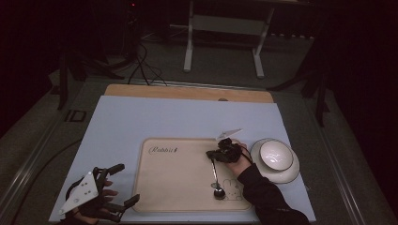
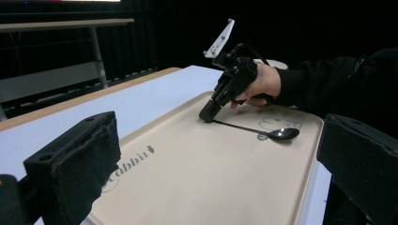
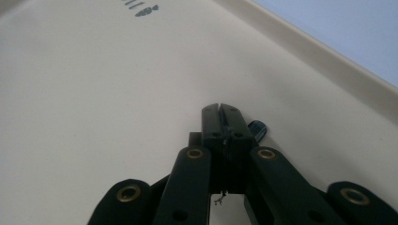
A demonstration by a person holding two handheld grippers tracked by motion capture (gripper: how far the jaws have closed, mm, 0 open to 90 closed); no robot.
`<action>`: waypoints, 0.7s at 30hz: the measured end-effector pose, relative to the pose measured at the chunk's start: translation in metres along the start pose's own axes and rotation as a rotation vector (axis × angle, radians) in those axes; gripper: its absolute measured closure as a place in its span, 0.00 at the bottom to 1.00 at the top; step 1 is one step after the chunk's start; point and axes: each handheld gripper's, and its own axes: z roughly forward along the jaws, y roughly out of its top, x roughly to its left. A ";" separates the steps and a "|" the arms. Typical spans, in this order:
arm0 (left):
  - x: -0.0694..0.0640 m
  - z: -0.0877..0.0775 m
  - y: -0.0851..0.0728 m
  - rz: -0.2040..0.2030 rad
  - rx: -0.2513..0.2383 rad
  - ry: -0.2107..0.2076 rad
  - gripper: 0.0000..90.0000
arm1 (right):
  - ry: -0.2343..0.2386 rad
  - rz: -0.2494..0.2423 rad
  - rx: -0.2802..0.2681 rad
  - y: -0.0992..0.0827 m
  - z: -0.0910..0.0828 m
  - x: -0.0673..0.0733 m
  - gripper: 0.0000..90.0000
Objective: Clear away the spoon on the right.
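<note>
A dark metal spoon [image 1: 215,174] lies on the beige tray [image 1: 178,187], its bowl [image 2: 281,134] toward the tray's near right corner. My right gripper [image 1: 210,154] points down at the far end of the handle and is shut on it. In the right gripper view the jaws [image 3: 219,110] are pressed together, and the handle's tip [image 3: 259,129] sticks out beside them. My left gripper [image 1: 124,183] rests at the near left of the table, off the tray, open and holding nothing. Its pads [image 2: 75,164] frame the tray in the left gripper view.
A white bowl on a plate [image 1: 274,157] sits just right of the tray, close to the right hand. A pale blue mat [image 1: 141,117] covers the wooden table. A white frame [image 1: 223,28] stands on the floor beyond the table's far edge.
</note>
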 end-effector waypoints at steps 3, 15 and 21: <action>0.000 0.000 0.000 0.000 0.001 -0.001 0.00 | -0.003 0.005 -0.002 -0.001 -0.002 -0.002 0.99; 0.000 0.001 0.000 0.000 0.001 -0.003 0.00 | -0.021 0.026 -0.005 -0.005 -0.007 -0.009 0.99; 0.000 0.001 0.000 0.000 0.001 -0.003 0.00 | -0.001 0.035 -0.044 -0.002 -0.014 -0.006 0.93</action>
